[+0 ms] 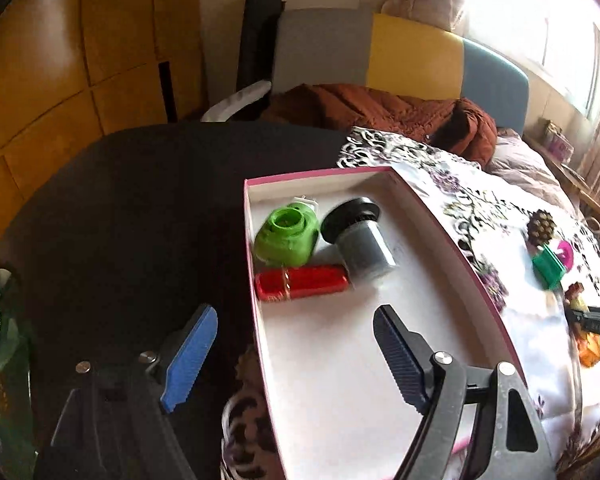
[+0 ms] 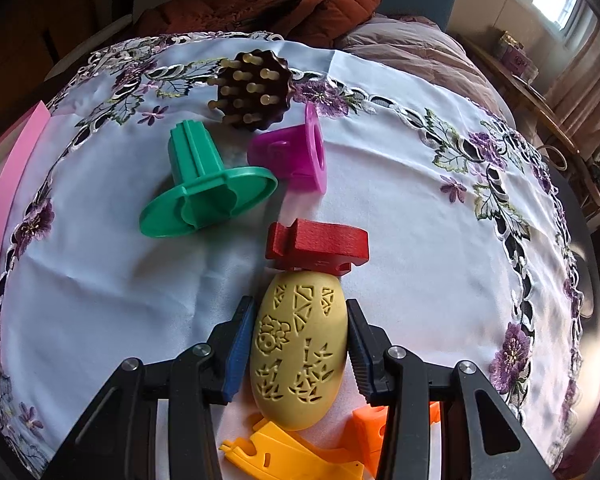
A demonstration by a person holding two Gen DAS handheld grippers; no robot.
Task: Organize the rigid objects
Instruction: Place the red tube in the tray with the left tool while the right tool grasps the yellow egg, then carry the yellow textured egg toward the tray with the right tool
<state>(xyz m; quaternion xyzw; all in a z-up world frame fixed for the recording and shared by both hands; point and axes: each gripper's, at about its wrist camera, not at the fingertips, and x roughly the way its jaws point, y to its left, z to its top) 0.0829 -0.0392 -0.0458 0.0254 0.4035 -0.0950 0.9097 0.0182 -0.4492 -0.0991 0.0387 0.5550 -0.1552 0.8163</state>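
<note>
My right gripper (image 2: 298, 350) is shut on a yellow carved egg-shaped object (image 2: 298, 352), its pads pressing both sides just above the cloth. A red block (image 2: 318, 248) touches the egg's far end. Beyond lie a green flanged piece (image 2: 206, 188), a magenta funnel piece (image 2: 296, 156) and a brown pegged disc (image 2: 252, 90). My left gripper (image 1: 294, 354) is open and empty, held over the near left wall of a pink-rimmed white box (image 1: 452, 236). The box holds a green cap piece (image 1: 286, 236), a grey cylinder with a black cap (image 1: 360, 240) and a red bar (image 1: 302, 282).
Yellow (image 2: 284, 454) and orange (image 2: 374, 426) plastic pieces lie under my right gripper. The embroidered white cloth (image 2: 400, 208) covers a dark round table (image 1: 120, 208). A brown jacket (image 1: 380, 110) and a bed lie behind. The box's pink edge (image 2: 8, 216) shows at the left of the right wrist view.
</note>
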